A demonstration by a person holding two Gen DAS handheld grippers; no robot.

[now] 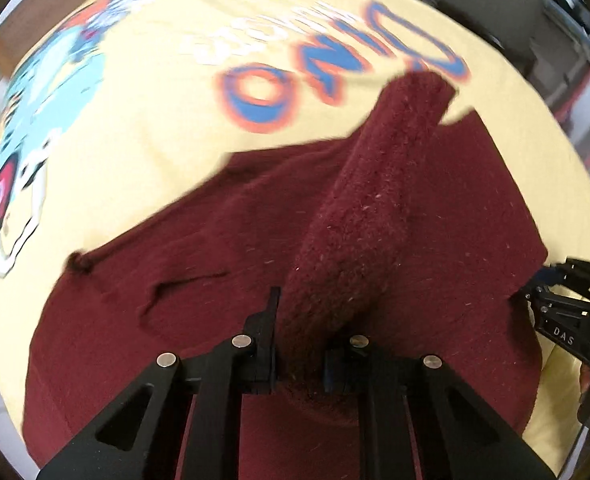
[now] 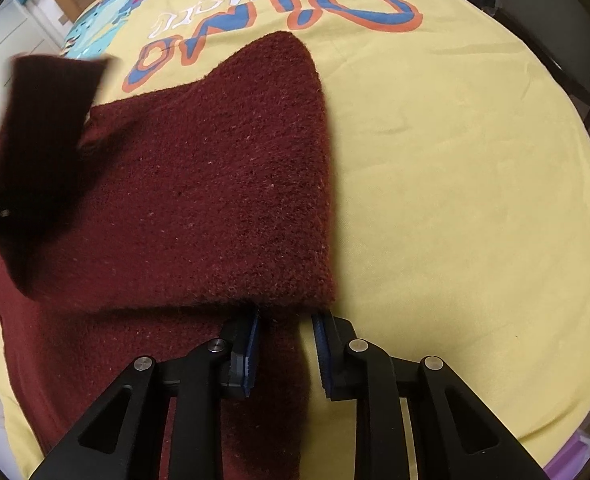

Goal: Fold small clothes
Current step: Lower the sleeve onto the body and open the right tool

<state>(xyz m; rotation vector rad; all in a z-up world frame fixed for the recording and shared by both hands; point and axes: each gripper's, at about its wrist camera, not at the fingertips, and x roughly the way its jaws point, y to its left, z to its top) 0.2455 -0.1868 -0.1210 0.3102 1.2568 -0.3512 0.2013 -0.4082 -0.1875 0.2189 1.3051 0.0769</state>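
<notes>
Maroon knit fills the lower half of the left wrist view: one sweater (image 1: pixel 223 248) on one yellow printed cloth (image 1: pixel 167 92), with the left gripper (image 1: pixel 299 344) clenched on a raised sleeve (image 1: pixel 375 184) running toward the upper right, and the right gripper (image 1: pixel 567 308) at the right edge, its state hidden there. In the right wrist view the sweater (image 2: pixel 199 184) lies centre-left, the right gripper (image 2: pixel 285 344) released with fabric between its spread fingers, and the lifted sleeve (image 2: pixel 43 152) blurs the left edge, covering the left gripper.
</notes>
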